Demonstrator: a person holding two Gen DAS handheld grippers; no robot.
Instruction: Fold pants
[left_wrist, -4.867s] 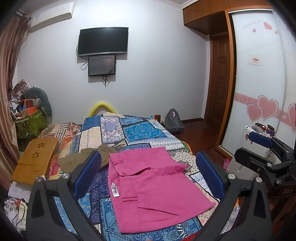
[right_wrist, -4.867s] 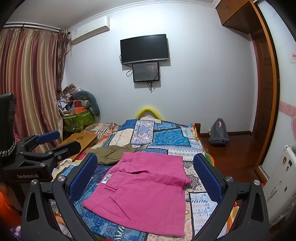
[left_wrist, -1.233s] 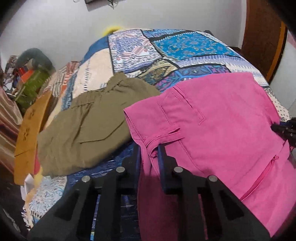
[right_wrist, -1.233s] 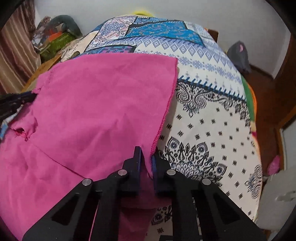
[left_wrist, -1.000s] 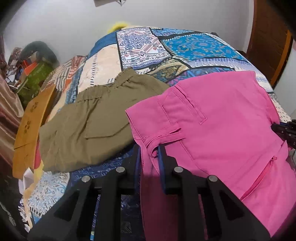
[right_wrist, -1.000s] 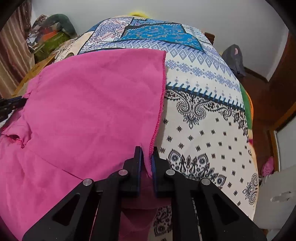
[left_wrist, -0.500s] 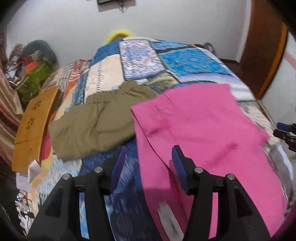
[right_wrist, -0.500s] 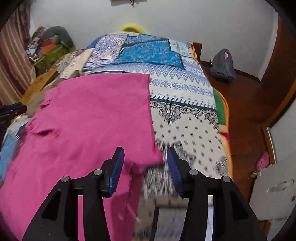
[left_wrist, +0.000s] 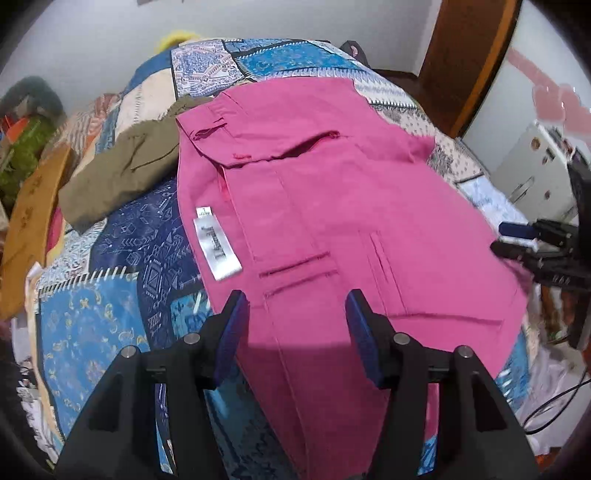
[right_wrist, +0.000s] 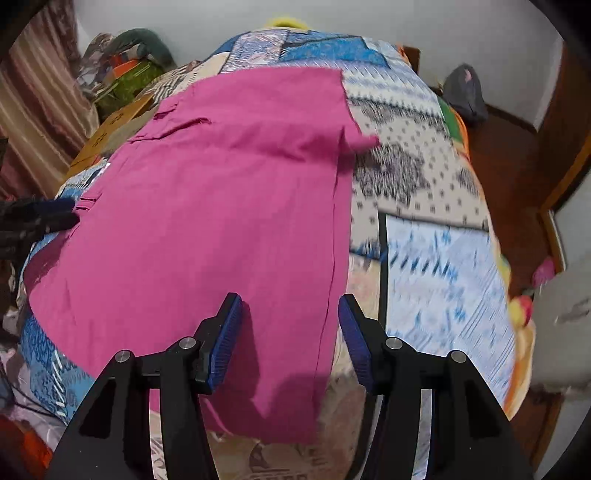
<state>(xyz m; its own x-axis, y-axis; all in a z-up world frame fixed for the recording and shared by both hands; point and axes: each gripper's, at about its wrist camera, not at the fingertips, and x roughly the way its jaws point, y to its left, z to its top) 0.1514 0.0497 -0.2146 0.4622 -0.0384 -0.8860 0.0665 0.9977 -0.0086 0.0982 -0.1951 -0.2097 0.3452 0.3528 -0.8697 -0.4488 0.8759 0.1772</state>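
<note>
The pink pants (left_wrist: 332, 206) lie spread flat on the patterned bedspread (left_wrist: 122, 258), with a white label (left_wrist: 217, 247) showing on their left side. They also show in the right wrist view (right_wrist: 207, 214). My left gripper (left_wrist: 297, 332) is open and empty, hovering over the near left part of the pants. My right gripper (right_wrist: 290, 332) is open and empty over the pants' right side seam, near the bed's front edge. The right gripper also shows in the left wrist view (left_wrist: 517, 240) at the pants' right edge.
Folded olive-green pants (left_wrist: 122, 173) lie on the bed left of the pink ones. A wooden board (left_wrist: 29, 221) and piled clutter (right_wrist: 125, 74) stand left of the bed. A grey bag (right_wrist: 465, 92) sits on the floor at the far right. A white appliance (left_wrist: 535, 166) stands right.
Both grippers let go of the pink pants and opened. They pulled back toward the near edge of the bed, and the pants now lie flat with the label showing.
</note>
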